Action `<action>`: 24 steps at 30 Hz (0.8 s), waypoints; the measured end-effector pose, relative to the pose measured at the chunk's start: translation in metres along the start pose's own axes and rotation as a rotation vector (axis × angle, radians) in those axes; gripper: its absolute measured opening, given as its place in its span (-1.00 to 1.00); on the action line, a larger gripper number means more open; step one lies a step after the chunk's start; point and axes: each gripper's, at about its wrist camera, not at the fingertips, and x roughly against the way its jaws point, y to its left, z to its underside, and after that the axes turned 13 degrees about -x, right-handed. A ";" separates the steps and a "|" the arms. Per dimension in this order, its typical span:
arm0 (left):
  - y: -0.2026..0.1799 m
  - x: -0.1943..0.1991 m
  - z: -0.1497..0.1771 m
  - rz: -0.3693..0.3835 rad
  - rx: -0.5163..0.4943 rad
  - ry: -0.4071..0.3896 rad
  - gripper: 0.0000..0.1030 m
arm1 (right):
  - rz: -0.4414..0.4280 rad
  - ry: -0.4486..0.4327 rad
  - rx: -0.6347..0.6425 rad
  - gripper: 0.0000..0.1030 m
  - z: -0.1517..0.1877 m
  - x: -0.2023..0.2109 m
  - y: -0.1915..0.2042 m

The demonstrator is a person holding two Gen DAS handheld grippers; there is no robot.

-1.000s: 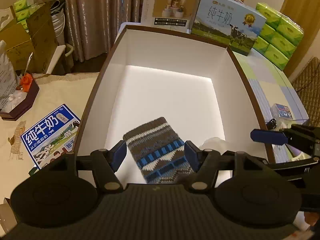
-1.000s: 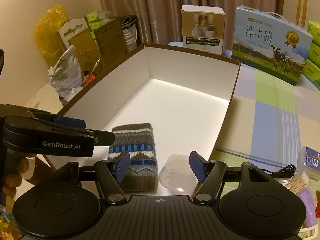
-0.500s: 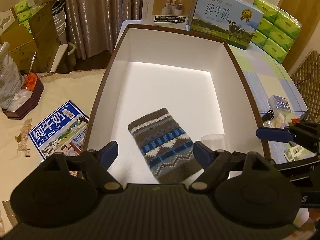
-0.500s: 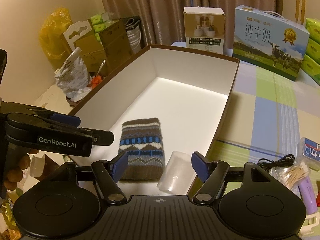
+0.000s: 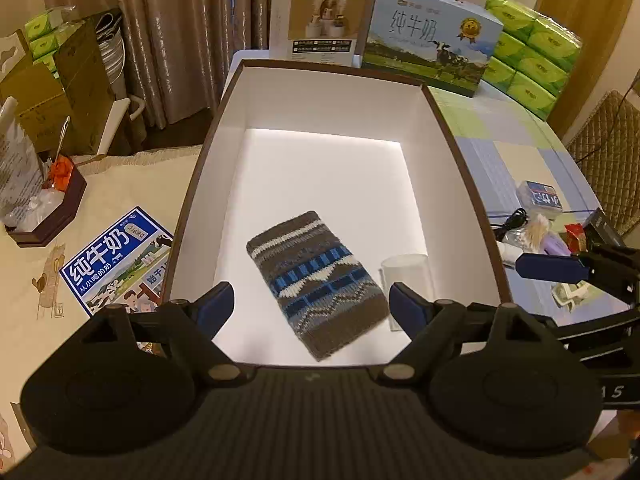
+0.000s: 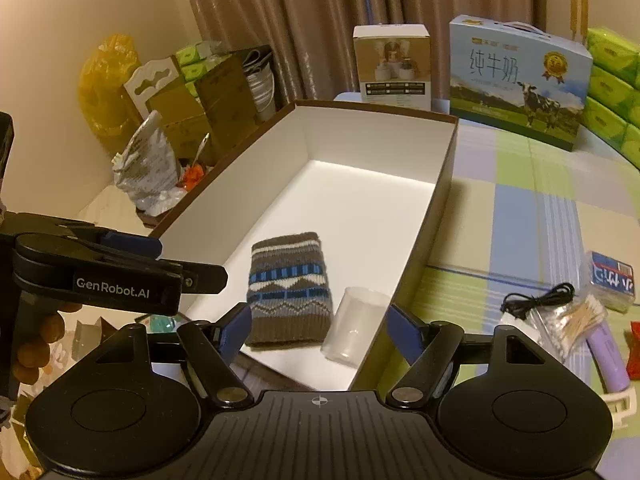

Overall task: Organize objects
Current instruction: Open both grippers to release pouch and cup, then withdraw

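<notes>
A brown, white and blue knitted pouch (image 5: 316,280) (image 6: 290,292) lies flat on the floor of the big white box with a brown rim (image 5: 332,69) (image 6: 448,168), near its front end. Beside it on the right, a clear plastic cup (image 5: 408,276) (image 6: 354,324) lies on its side. My left gripper (image 5: 311,302) hovers above the pouch, open, its pads clear of it. My right gripper (image 6: 319,320) hangs over the cup with its jaws opening and nothing pressed between them. Each gripper shows at the edge of the other's view.
Behind the box stand a white carton (image 5: 320,24), a blue milk case (image 5: 432,52) and green tissue packs (image 5: 532,60). A flat milk carton (image 5: 116,256) and a wooden tray (image 5: 48,208) lie left. A cable, cotton swabs and a purple tube (image 6: 608,352) lie right.
Both grippers have widened and drawn back and up from the box floor. The pouch and the cup, which sat between the fingers before, now lie free in the box.
</notes>
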 end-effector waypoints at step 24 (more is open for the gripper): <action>-0.068 0.030 0.018 0.044 -0.064 -0.033 0.61 | 0.028 -0.052 -0.103 0.47 0.033 0.066 -0.051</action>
